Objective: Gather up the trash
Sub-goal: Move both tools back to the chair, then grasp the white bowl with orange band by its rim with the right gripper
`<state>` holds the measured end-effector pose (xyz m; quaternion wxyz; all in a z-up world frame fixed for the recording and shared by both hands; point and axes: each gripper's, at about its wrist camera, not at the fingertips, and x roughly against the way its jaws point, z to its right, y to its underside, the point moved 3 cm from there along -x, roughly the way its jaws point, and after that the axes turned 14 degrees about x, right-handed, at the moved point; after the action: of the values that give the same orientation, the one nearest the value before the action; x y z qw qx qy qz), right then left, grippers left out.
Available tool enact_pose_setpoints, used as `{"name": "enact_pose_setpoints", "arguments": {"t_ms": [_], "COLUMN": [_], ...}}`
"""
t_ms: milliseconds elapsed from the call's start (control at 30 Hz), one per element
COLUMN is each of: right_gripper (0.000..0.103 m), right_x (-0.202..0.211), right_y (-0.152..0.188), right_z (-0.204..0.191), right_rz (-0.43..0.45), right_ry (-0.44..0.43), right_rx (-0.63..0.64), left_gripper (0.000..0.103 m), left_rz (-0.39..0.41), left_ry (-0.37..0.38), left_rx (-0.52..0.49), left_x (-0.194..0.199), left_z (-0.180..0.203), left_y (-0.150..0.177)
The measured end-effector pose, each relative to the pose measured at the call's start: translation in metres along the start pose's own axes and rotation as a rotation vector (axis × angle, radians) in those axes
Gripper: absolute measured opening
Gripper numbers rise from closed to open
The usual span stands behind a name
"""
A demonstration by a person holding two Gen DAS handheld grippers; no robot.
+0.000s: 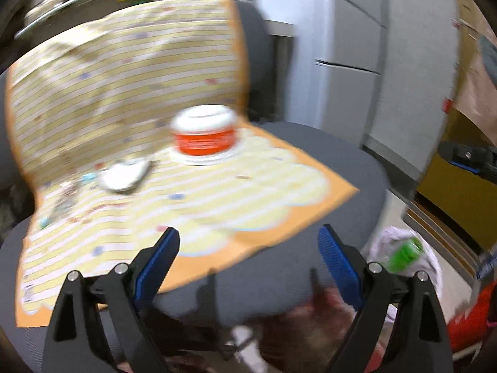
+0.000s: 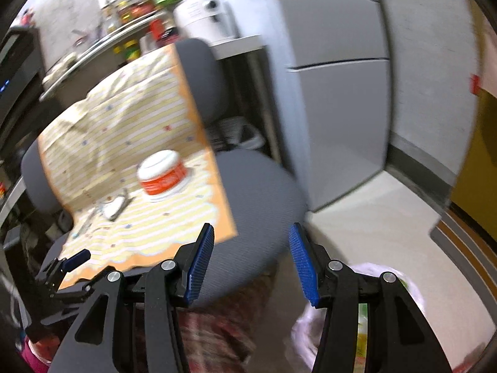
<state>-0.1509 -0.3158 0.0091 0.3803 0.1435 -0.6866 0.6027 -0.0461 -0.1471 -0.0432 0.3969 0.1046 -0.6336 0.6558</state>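
Both grippers wide open, nothing held: left gripper (image 1: 248, 259), right gripper (image 2: 251, 259). Instant noodle cup (image 1: 203, 133) sits upright on striped sheet (image 1: 248, 205) covering chair (image 1: 348, 168), dead ahead, slightly left of my left fingers. Left looks nearer. Crumpled lid (image 1: 124, 174) lies left of cup.

L wrist cam near chair seat (image 1: 279, 267), R cam further back, both facing orange-white cup (image 1: 203, 135).
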Motion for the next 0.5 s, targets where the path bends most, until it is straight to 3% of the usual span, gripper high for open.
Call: {"name": "enact_pose_setpoints", "arguments": {"t_ms": [333,433,500], "right_gripper": [0.055,0.064,0.064], "right_x": [-0.071,-0.098,-0.116], "right_y": [-0.059,-0.070,-0.076], "right_z": [-0.091,-0.111,-0.122], "right_rz": [-0.014,-0.026,-0.034], "right_ry": [-0.156,-0.188,-0.197], "right_rx": [0.162,0.194,0.209], "left_gripper": [0.088,0.088,0.087], "left_rz": [0.070,0.074,0.076], "left_ry": [-0.244,-0.302,-0.326], "left_rx": [0.215,0.254,0.278], "left_x": [0.007,0.004,0.001], "left_z": [-0.144,-0.179,-0.200], "left_y": [-0.055,-0.066,-0.071]}}
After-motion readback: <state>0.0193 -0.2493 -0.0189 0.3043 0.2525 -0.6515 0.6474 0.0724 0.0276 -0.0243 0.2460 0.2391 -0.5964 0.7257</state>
